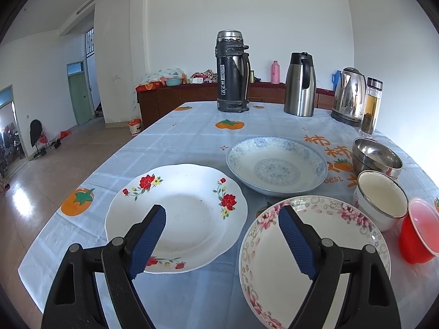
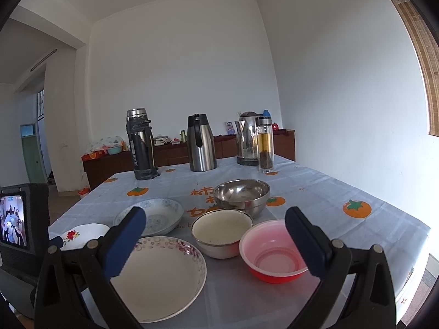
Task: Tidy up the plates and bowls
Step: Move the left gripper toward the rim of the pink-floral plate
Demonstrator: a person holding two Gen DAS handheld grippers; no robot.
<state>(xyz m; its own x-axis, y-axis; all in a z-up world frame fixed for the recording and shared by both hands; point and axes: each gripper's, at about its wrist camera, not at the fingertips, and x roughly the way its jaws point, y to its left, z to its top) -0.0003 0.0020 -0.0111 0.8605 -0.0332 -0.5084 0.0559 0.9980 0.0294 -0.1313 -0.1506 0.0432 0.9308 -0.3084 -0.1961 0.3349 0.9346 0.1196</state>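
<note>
A: What are your two claws doing?

B: My left gripper (image 1: pixel 221 222) hangs above the table's near edge with its blue pads spread wide and nothing between them. My right gripper (image 2: pixel 215 223) is just as wide apart and also empty.

A: Where are the plates?

B: All three sit on the persimmon-print tablecloth (image 1: pixel 192 134). The red-flower plate (image 1: pixel 189 216) lies under my left finger. The pink-flower plate (image 1: pixel 274 260) lies to its right at the near edge, under my other left finger. The blue-patterned plate (image 1: pixel 277 164) sits farther back, between those two, and none of them touch.

A: And the bowls?

B: From the right wrist view, the red plastic bowl (image 2: pixel 271 252) is nearest, between my right fingers. The white enamel bowl (image 2: pixel 222 231) is just to its left, rims touching or nearly so; I cannot tell which. The steel bowl (image 2: pixel 241 194) stands behind them, close to the white one. Each is upright and empty.

A: Anything else on the table?

B: At the far end stand a black thermos (image 1: pixel 231 71), a steel carafe (image 1: pixel 300 85), an electric kettle (image 1: pixel 348 96) and a glass tea bottle (image 1: pixel 371 107). A device with a lit screen (image 2: pixel 13 220) shows at the left edge of the right wrist view.
</note>
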